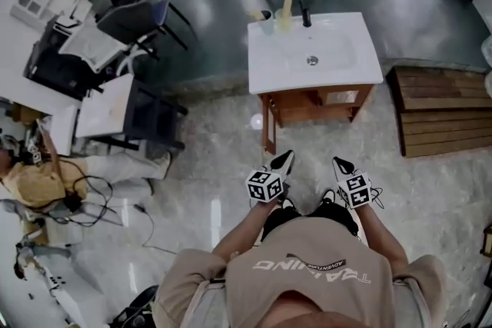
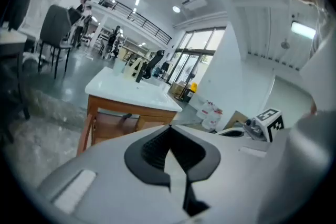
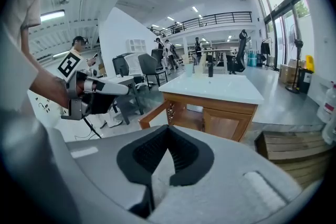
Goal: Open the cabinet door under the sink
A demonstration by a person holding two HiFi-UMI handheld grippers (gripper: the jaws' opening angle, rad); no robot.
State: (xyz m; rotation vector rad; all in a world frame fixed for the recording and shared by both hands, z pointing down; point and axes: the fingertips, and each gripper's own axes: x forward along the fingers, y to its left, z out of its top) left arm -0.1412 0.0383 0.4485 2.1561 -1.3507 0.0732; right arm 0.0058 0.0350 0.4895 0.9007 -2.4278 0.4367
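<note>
The sink cabinet (image 1: 317, 102) stands ahead of me, made of wood with a white basin top (image 1: 314, 50). Its left door (image 1: 267, 127) is swung open toward me, and in the right gripper view this door (image 3: 155, 113) juts out while the right door (image 3: 224, 124) stays closed. Both grippers hang in the air short of the cabinet and touch nothing. My left gripper (image 1: 285, 157) (image 2: 169, 136) is shut and empty. My right gripper (image 1: 341, 163) (image 3: 167, 136) is beside it, also shut and empty.
A black faucet (image 1: 306, 15) and a few small items stand at the back of the basin. A wooden pallet (image 1: 442, 111) lies on the floor right of the cabinet. Desks and office chairs (image 1: 131, 23) fill the left, with cables (image 1: 92, 200) on the floor.
</note>
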